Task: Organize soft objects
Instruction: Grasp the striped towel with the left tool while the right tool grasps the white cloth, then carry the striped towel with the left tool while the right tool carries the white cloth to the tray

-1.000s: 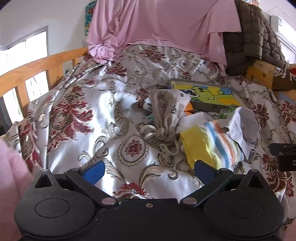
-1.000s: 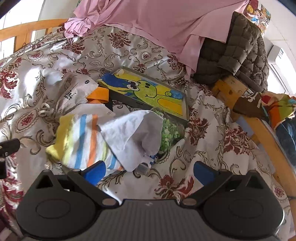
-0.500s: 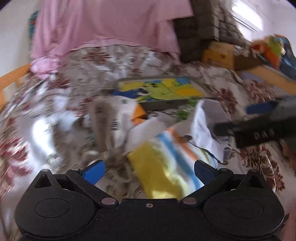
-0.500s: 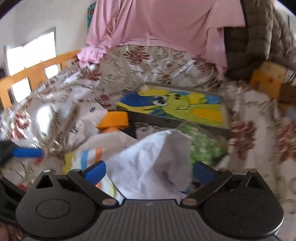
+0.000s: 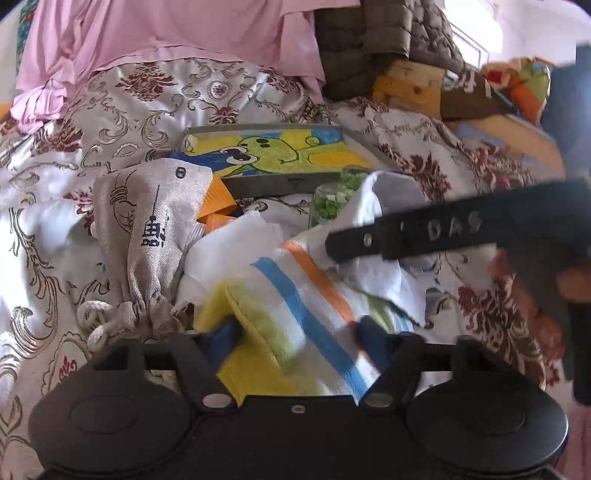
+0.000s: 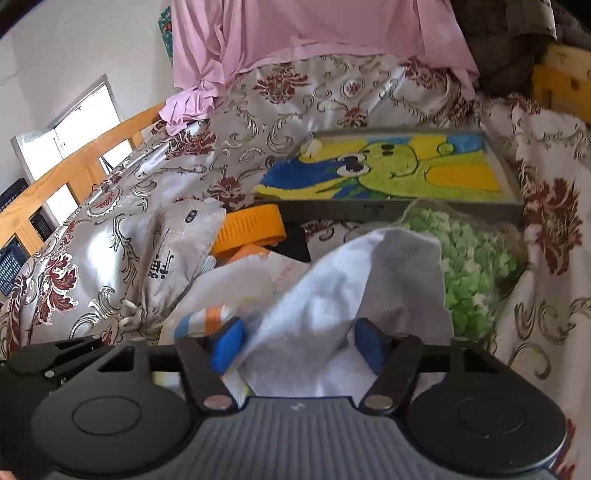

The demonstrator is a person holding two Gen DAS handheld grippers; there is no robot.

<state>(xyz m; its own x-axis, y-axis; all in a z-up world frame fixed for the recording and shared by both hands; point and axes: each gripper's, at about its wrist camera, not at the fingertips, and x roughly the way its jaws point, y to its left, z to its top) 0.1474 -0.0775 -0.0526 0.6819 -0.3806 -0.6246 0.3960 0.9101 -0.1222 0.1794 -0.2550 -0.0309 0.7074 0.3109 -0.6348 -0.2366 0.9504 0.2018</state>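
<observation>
Blue pads (image 5: pixel 221 341) of the left gripper (image 5: pixel 295 338) sit on either side of the striped towel (image 5: pixel 295 306) — jaws have just been closing, about half open, the yellow hem bunched between them; pads look to touch the fabric at both sides, though a firm grip cannot be told. Right gripper (image 6: pixel 297 345) likewise: blue pads (image 6: pixel 227 345) have just been closing around the white cloth (image 6: pixel 351 295), folds of it filling the gap, left pad against the cloth, right pad partly hidden behind it. In the left view the right gripper's black finger crosses over the white cloth from the right.

Towel has yellow, blue, orange and white stripes and lies partly under the white cloth. Just left of it a grey drawstring pouch (image 5: pixel 151 229) with printed black marks, cord end coiled on the cover. Behind, an orange strap-like item (image 6: pixel 251 230), a clear bag of green bits (image 6: pixel 472 266), and a flat framed cartoon picture (image 6: pixel 391 173) in yellow, green and blue.

All of it rests on a bed — shiny silver bedspread (image 6: pixel 110 236) with dark red floral and scroll pattern, rumpled. Pink sheet (image 6: pixel 314 29) heaped at the far end, dark quilted blanket (image 5: pixel 369 48) to the right of it. Wooden bed rail (image 6: pixel 74 166) at the left, window (image 6: pixel 70 122) beyond, white wall.
</observation>
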